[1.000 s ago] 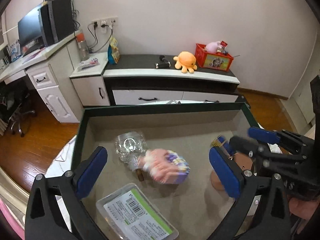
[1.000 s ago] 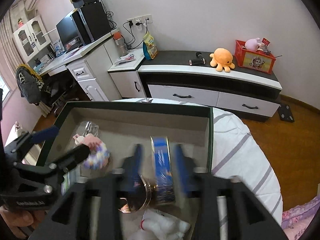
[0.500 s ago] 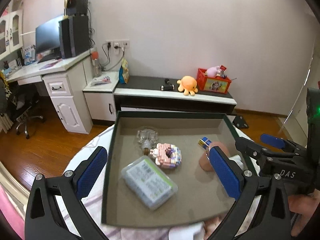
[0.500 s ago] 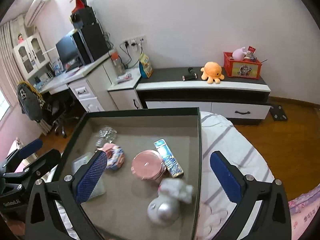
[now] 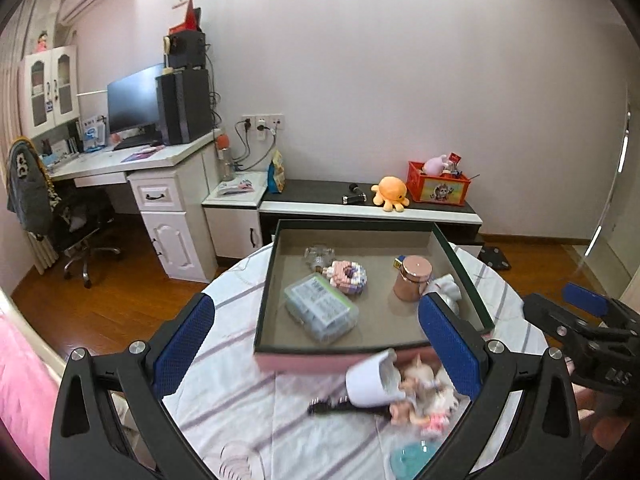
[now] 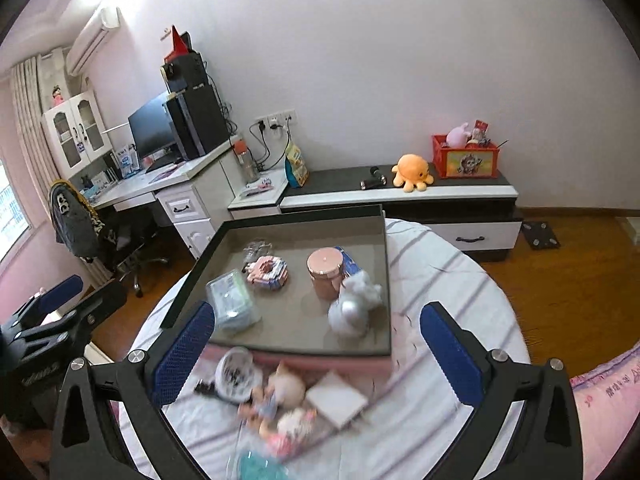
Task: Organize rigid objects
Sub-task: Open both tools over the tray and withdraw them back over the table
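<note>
A dark-rimmed box (image 5: 267, 276) (image 6: 200, 268) with a grey floor sits on the round striped table. Inside lie a clear plastic case (image 5: 320, 308) (image 6: 233, 304), a pink block toy (image 5: 347, 273) (image 6: 267, 271), a glass bottle (image 5: 319, 256), a pink jar (image 5: 413, 278) (image 6: 326, 270), a blue box (image 5: 399, 261) and a silver-white figure (image 6: 352, 304). In front of the box lie a white cup (image 5: 372, 380) (image 6: 236, 372), small dolls (image 5: 420, 396) (image 6: 280, 400), a white square (image 6: 338, 398) and a dark stick (image 5: 332, 403). My left gripper (image 5: 316, 348) and right gripper (image 6: 316, 352) are open and empty above the table's near side.
The other gripper shows at the right edge in the left wrist view (image 5: 580, 328) and at the left edge in the right wrist view (image 6: 60, 316). A teal object (image 5: 412, 454) lies near the table's front. A low cabinet (image 5: 360, 204), desk (image 5: 120, 160) and chair (image 5: 72, 216) stand behind.
Both grippers have pulled back and up from the box. The right gripper, shut near the blue box one second ago, is open. The items in front of the box have come into view.
</note>
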The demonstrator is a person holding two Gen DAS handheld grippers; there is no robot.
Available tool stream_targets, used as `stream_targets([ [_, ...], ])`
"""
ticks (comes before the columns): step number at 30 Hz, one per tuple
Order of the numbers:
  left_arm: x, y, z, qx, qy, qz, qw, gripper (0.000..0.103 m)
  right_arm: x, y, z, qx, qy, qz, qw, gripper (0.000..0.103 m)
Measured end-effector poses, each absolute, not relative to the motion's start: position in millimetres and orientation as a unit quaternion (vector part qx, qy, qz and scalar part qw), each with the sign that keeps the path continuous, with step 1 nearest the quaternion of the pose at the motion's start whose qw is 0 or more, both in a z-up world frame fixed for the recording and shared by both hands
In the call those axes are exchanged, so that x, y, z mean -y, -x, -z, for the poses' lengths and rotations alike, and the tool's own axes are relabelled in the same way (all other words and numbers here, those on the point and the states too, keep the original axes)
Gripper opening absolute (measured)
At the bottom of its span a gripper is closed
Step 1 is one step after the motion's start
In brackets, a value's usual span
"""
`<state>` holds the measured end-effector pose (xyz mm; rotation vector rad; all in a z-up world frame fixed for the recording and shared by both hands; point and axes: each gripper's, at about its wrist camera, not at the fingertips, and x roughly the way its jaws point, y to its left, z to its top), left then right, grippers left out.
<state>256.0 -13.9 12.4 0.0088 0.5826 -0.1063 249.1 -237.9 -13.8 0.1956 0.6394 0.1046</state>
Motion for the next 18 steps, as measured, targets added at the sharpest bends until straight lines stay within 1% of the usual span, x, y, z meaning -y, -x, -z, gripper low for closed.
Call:
stream_targets([
  [9,9,-192,-15,-0.273,0.006,0.036,0.961,0.103,234,-172,8,-0.292,-0.097,-0.032,0.951,0.103],
  [18,9,-154,-6,-0.28,0.014,0.029,0.96,0.103,227,-135,24,-0.3,-0.107,-0.039,0.947,0.103],
])
